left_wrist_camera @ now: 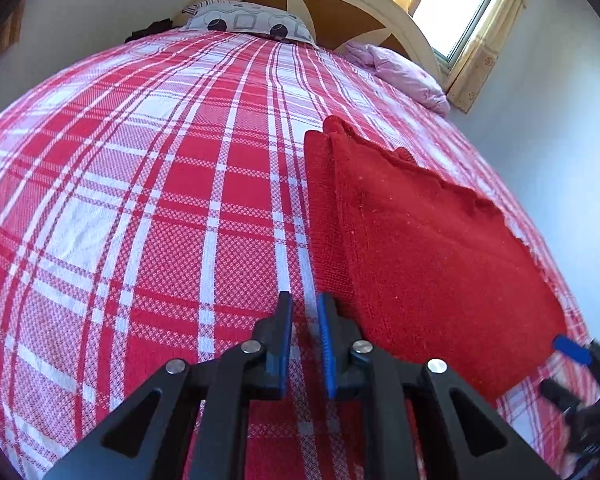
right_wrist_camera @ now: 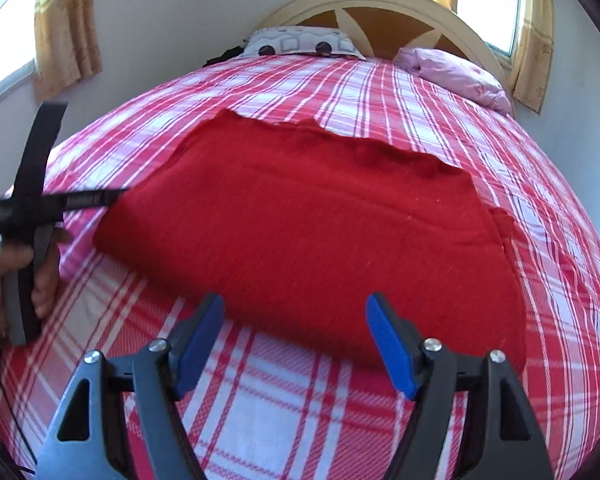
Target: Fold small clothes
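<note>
A red knitted garment (right_wrist_camera: pixel 312 232) lies folded flat on the red-and-white plaid bedspread (right_wrist_camera: pixel 284 408); it also shows in the left wrist view (left_wrist_camera: pixel 432 248) at the right. My left gripper (left_wrist_camera: pixel 305 308) hovers just beside the garment's left near edge, jaws nearly together with a narrow gap and nothing between them. My right gripper (right_wrist_camera: pixel 296 312) is open wide and empty, at the garment's near edge. The left gripper (right_wrist_camera: pixel 112 196) shows in the right wrist view at the garment's left corner, held by a hand (right_wrist_camera: pixel 4 280).
A patterned pillow (right_wrist_camera: pixel 300 42) and a pink pillow (right_wrist_camera: pixel 460 76) lie at the wooden headboard (right_wrist_camera: pixel 380 12). Curtained windows flank the bed. The bedspread (left_wrist_camera: pixel 140 200) stretches wide to the left of the garment.
</note>
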